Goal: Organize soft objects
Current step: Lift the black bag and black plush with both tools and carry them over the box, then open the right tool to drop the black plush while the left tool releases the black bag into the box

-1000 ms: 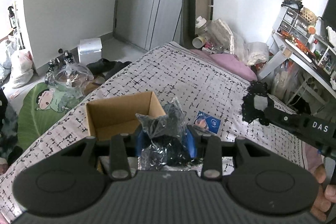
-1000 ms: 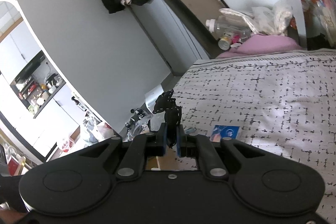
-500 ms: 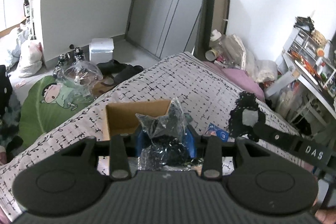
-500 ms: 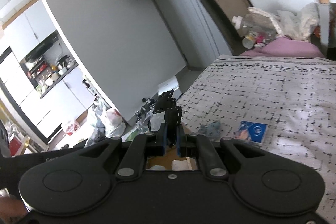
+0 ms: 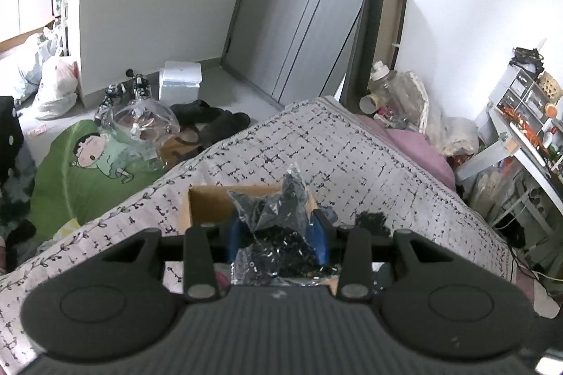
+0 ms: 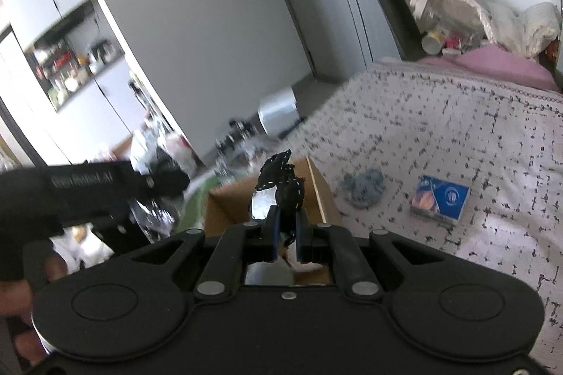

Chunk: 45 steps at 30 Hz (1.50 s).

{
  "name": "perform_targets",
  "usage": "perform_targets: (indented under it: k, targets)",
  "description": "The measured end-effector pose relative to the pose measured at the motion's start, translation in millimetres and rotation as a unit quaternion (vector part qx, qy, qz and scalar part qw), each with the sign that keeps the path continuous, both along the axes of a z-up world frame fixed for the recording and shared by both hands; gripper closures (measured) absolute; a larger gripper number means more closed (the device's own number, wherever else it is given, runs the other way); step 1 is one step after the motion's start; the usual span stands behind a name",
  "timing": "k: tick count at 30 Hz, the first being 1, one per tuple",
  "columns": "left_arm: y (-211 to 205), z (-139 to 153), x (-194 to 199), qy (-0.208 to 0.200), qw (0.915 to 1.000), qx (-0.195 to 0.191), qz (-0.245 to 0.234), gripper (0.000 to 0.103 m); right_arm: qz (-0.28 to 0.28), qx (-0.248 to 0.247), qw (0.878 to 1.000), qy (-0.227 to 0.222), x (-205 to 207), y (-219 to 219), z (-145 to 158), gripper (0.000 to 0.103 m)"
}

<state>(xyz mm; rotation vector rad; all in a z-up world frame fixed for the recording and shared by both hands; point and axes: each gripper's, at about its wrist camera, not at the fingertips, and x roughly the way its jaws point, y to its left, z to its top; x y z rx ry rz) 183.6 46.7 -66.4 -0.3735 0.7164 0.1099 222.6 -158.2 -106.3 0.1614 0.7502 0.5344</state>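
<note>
A crinkled clear plastic bag of black pieces (image 5: 278,227) sits clamped between the left gripper (image 5: 279,236) blue fingers, over the open brown cardboard box (image 5: 211,202) on the patterned bedspread (image 5: 352,157). The right view alone shows the right gripper (image 6: 285,227) pinching narrow on a black stitched fabric scrap (image 6: 281,185) above that box, plus a blue-grey fabric wad (image 6: 364,186) and blue printed packet (image 6: 440,202). The box's contents are hidden.

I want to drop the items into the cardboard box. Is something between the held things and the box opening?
Nothing visible blocks it. The left tongs hold the plastic bag, the right tongs a black item, both in front of the open cardboard box.
</note>
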Motion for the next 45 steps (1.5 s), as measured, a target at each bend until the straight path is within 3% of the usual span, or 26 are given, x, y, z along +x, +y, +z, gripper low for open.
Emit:
perform_targets:
  k: [15, 18, 34, 39, 42, 45]
  targets:
    - [7.3, -42.6, 18.1, 0.04, 0.9992, 0.002, -0.006, 0.063, 0.044, -0.074, 0.996, 0.03, 15.0, 31.2, -30.7, 0.094]
    - [8.7, -46.4, 21.9, 0.045, 0.999, 0.0, -0.005, 0.063, 0.048, -0.061, 0.996, 0.04, 19.2, 31.3, -34.0, 0.088]
    - [6.3, -61.5, 49.0, 0.068, 0.9975, 0.007, -0.016, 0.063, 0.022, -0.019, 0.999, 0.045, 21.1, -1.3, -30.4, 0.087]
    - [-0.8, -65.1, 58.1, 0.073, 0.9969, -0.007, -0.028, 0.061, 0.013, -0.009, 0.999, 0.046, 22.3, -13.5, -29.8, 0.087]
    - [-5.1, -64.2, 60.1, 0.068, 0.997, -0.015, -0.034, 0.056, 0.008, -0.005, 0.999, 0.04, 20.5, -21.9, -26.3, 0.087]
    - [-4.9, -62.1, 57.8, 0.053, 0.9969, -0.047, -0.034, 0.036, 0.004, 0.002, 0.999, 0.037, 20.3, -32.0, -24.3, 0.084]
